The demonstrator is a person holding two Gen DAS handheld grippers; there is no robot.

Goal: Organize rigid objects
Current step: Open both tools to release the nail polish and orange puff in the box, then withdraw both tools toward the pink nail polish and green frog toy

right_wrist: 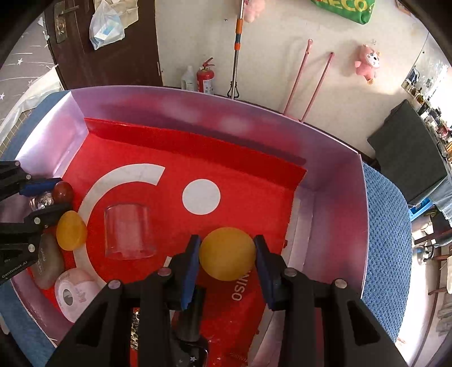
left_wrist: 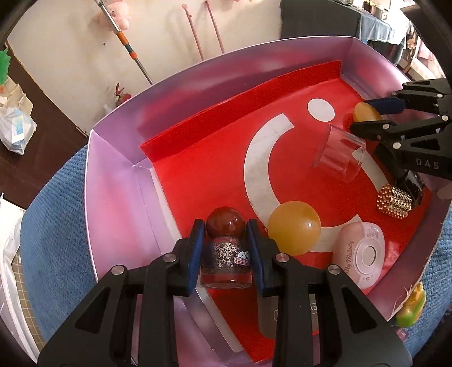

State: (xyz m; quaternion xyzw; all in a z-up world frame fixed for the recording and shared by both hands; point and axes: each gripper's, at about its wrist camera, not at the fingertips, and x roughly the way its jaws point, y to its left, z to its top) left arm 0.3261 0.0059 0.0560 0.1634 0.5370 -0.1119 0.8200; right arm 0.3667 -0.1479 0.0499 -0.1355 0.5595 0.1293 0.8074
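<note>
left claw (left_wrist: 226,248) clenched on glitter bottle (left_wrist: 226,262), right claw (right_wrist: 227,254) on yellow ball (right_wrist: 227,254), clear cup (right_wrist: 128,231) between them

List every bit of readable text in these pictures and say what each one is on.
"My Melody": side of the pink case.
"DAS": right gripper body, cut off by the frame edge.
"GenRobot.AI": left gripper body.
"ECO": green bag on the wall, start cut off.
"OSINO": red liner in the box, partly hidden.
Fire extinguisher label: too small to read.
</note>
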